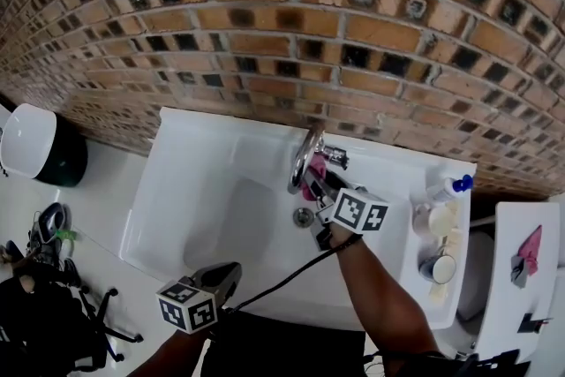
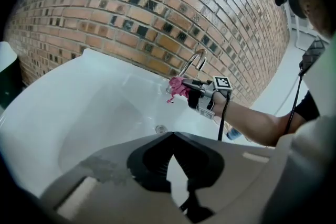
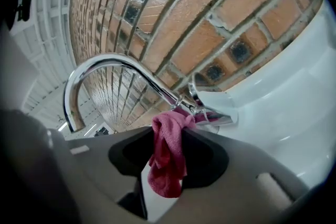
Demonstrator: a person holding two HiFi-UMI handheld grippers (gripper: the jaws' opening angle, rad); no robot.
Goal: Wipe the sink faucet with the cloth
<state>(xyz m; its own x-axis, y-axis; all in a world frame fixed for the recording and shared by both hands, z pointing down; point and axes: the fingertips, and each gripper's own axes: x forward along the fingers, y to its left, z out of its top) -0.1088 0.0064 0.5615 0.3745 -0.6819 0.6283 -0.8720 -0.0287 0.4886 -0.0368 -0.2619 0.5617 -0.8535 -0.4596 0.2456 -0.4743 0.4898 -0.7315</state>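
1. Logged white sink [image 1: 168, 190] set against brick wall [image 1: 309, 31]. Saw chrome faucet [image 1: 303, 159] arching from the wall-side rim out over the basin, with drain [image 1: 304, 216] just below the spout.
2. Found right gripper [image 1: 316, 187] at the faucet base, jaws clamped on pink cloth [image 3: 167, 157]. Noted cloth pinched near its top between the jaw tips, the rest hanging loose below them.
3. Saw upper fold of cloth pressed against the faucet where the arch meets the base, just under the lever. Could not tell how much of the cloth lay behind the lever.
4. Found left gripper [image 2: 172, 136] held low over the front rim of the sink, well apart from faucet and cloth. Read jaws as together at the tips, nothing between them.
5. Noted, from the left gripper view, right gripper and cloth across the basin, beside the faucet.
6. Recorded on the sink's right ledge a bottle [image 1: 448, 187] with blue cap and, nearer the front, a cup [image 1: 434, 220].
7. Noted white-topped bin [image 1: 31, 141] on the floor, left of the sink.
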